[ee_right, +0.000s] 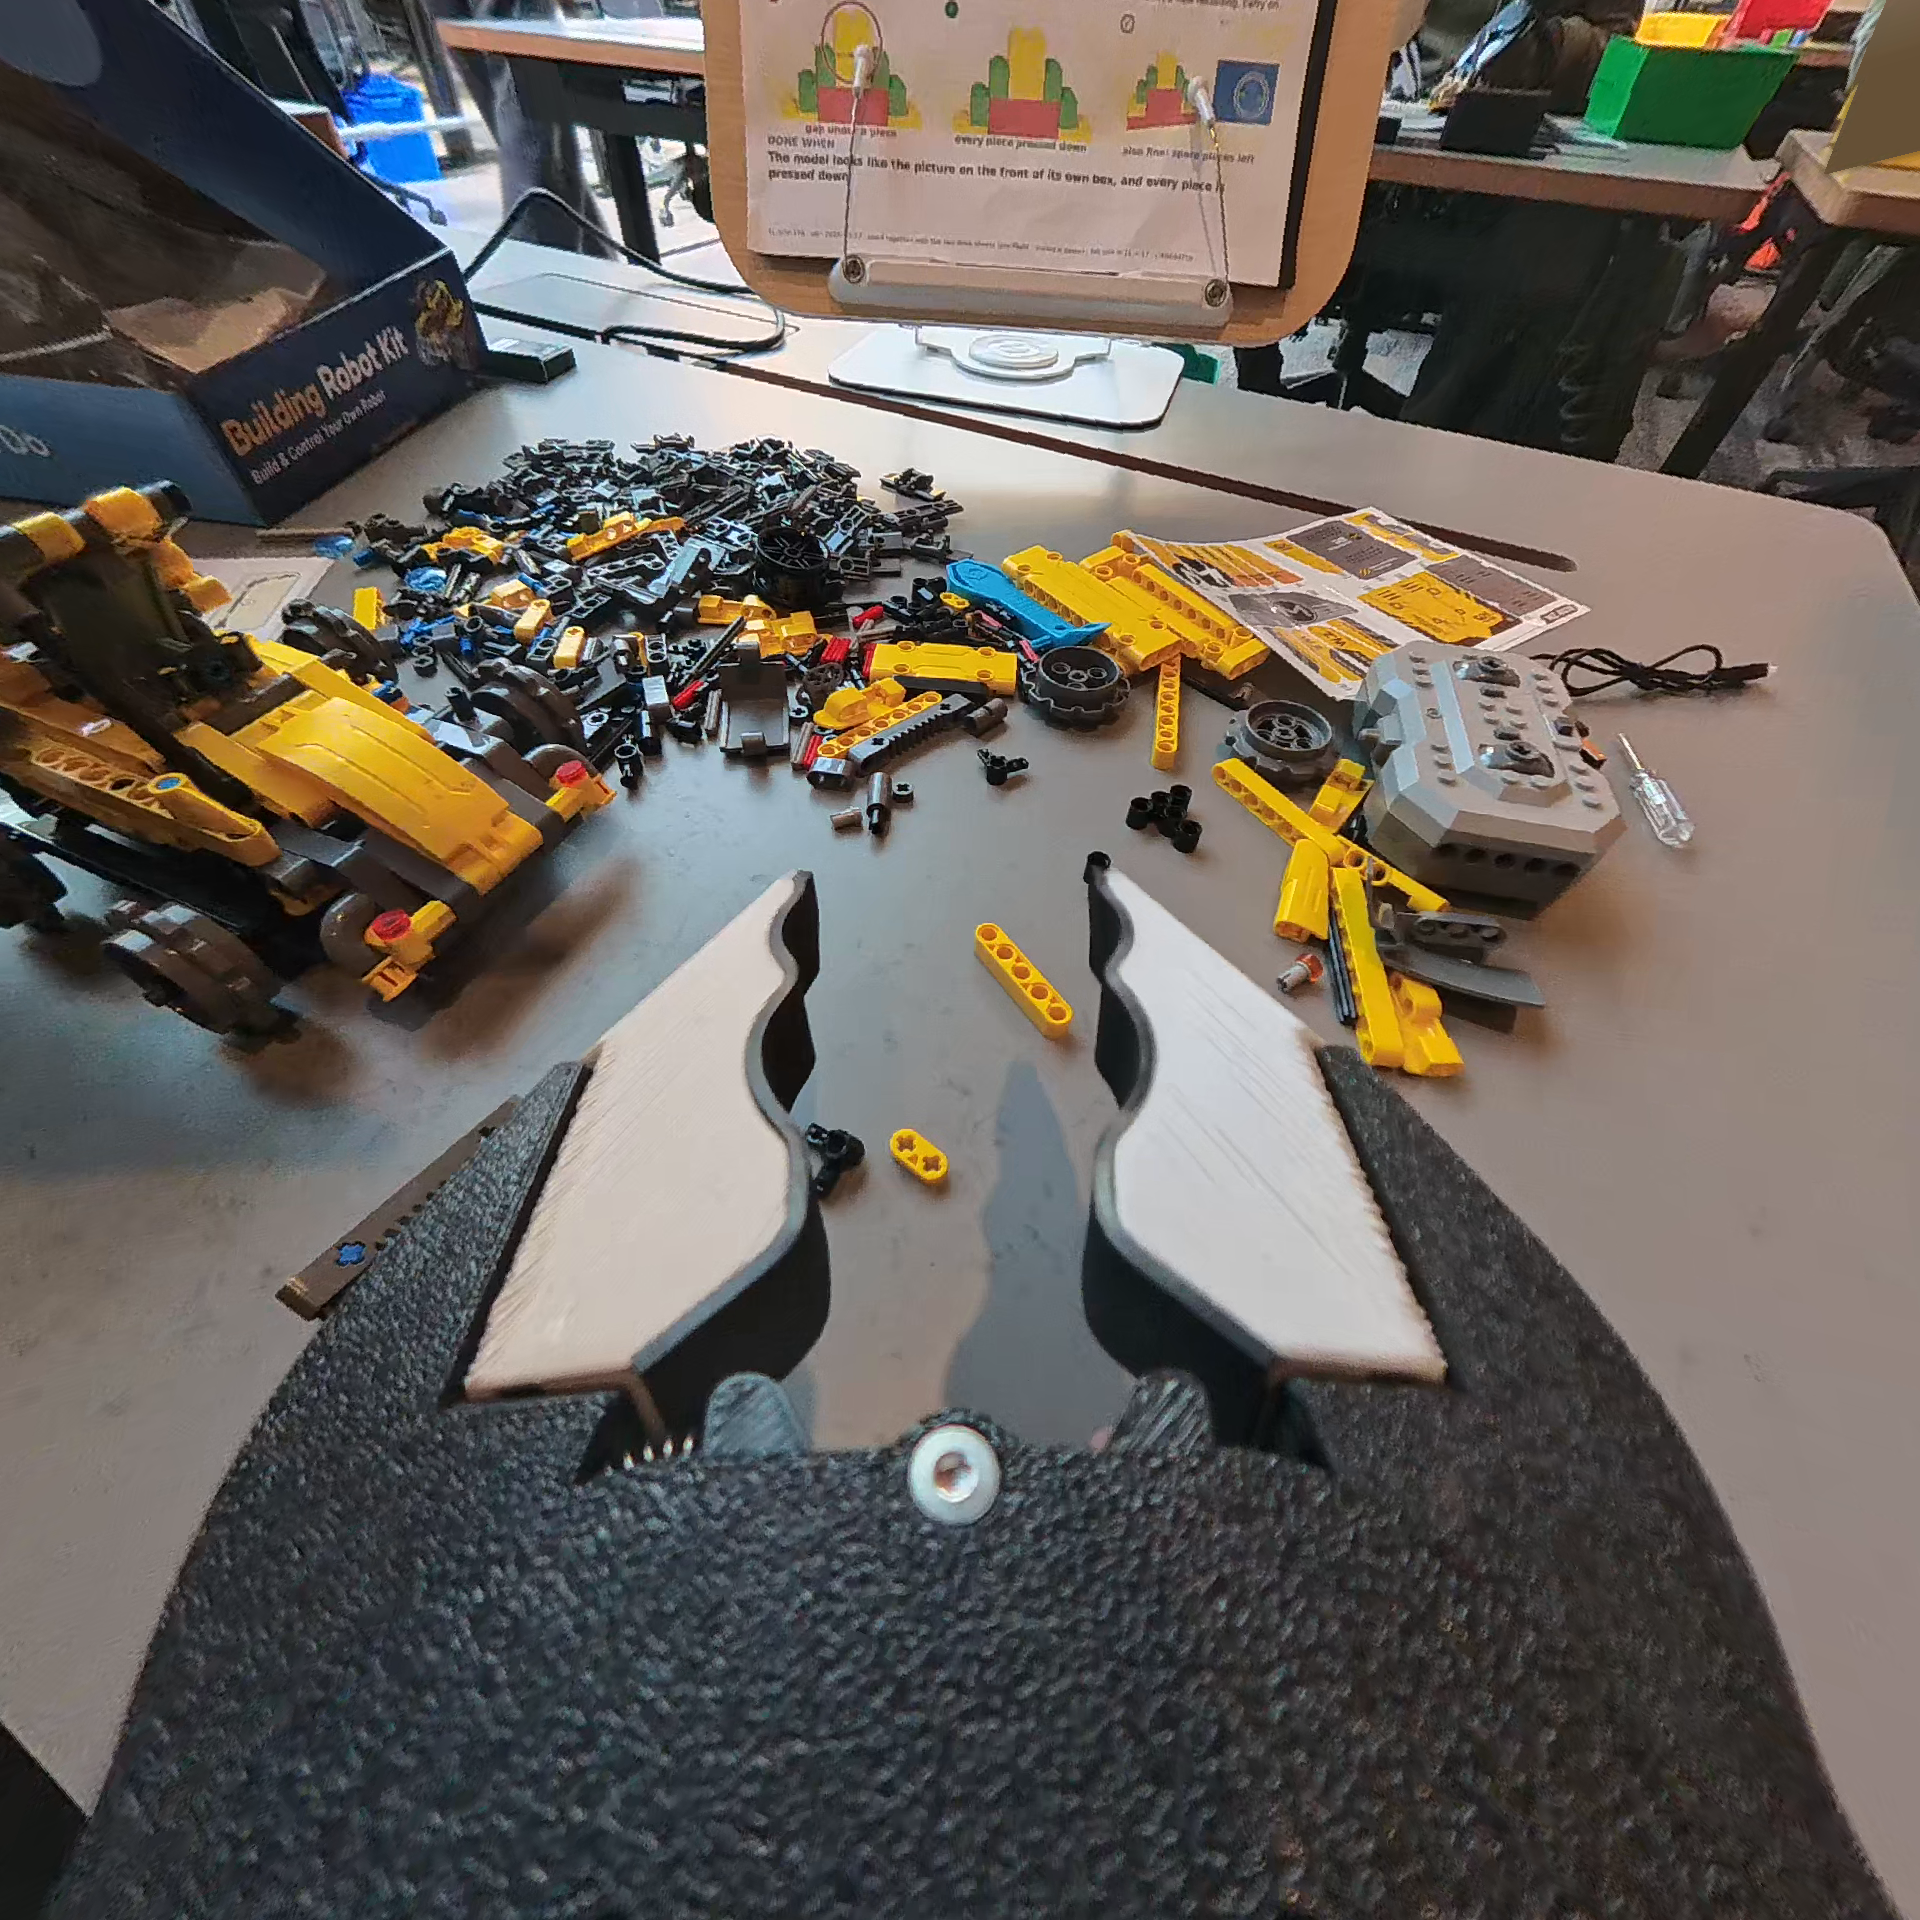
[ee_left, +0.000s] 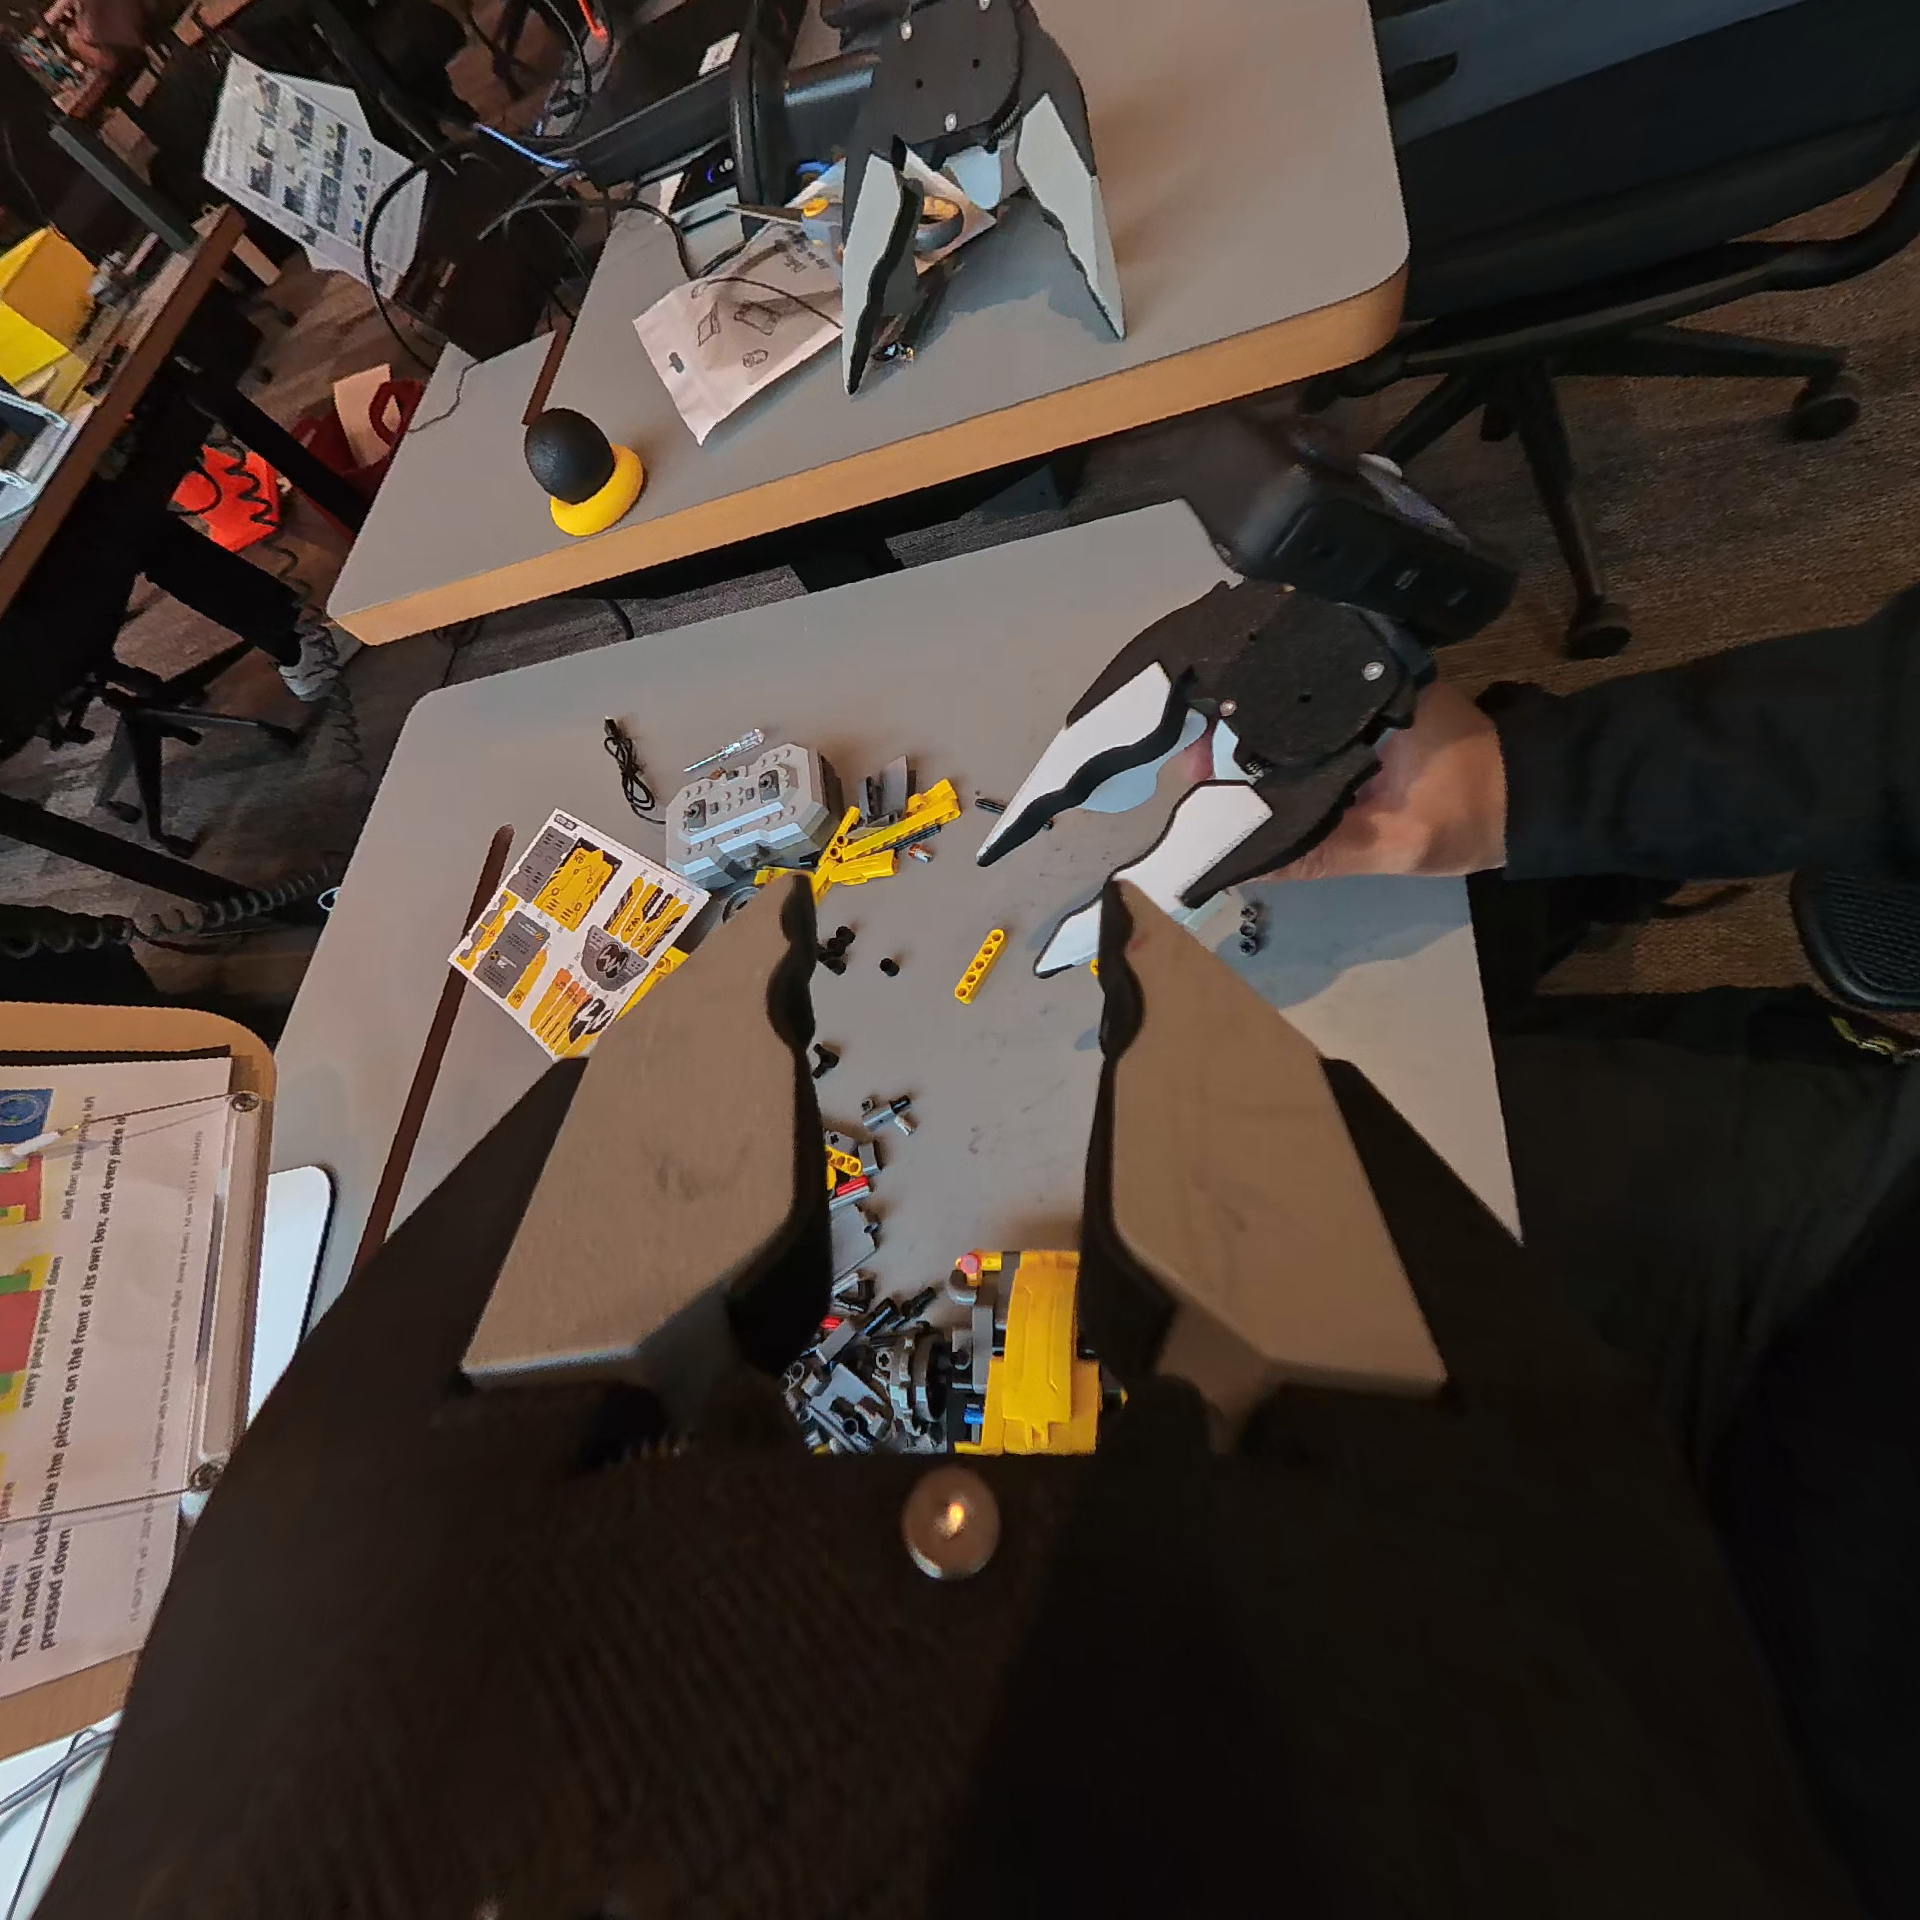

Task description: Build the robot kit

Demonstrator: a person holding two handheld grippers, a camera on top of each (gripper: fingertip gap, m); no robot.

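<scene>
My left gripper (ee_left: 951,914) hangs above the grey table (ee_left: 1039,644) with its two dark fingers spread wide and nothing between them. Straight below it, close to the table's near edge in the left wrist view, sits the half-built yellow and grey vehicle (ee_left: 997,1351), with loose grey and black pieces scattered just beside it. My right gripper (ee_right: 951,883) is also spread apart and empty, its pale fingers (ee_right: 665,1143) held low over a bare patch in the middle of the table (ee_right: 1662,1195). A short yellow beam with holes (ee_right: 1021,980) lies flat on the table between those fingertips, touching neither. Nearer the gripper's base lie a small yellow two-hole link (ee_right: 920,1155) and a tiny black connector (ee_right: 831,1151), just beside each other. In the right wrist view the vehicle (ee_right: 239,769) stands toward the left edge, a wide heap of black, yellow and blue parts (ee_right: 707,582) spreads across the far middle, and a grey motor block (ee_right: 1486,769) rests toward the right edge, with a small clear-handled screwdriver (ee_right: 1652,790) and a black cable (ee_right: 1652,670) beside it. A printed sticker sheet (ee_right: 1361,592) lies past the block. A dark blue box (ee_right: 239,343) sits at the far left corner, and a stand holding a printed page (ee_right: 1018,145) stands beyond the far edge.
</scene>
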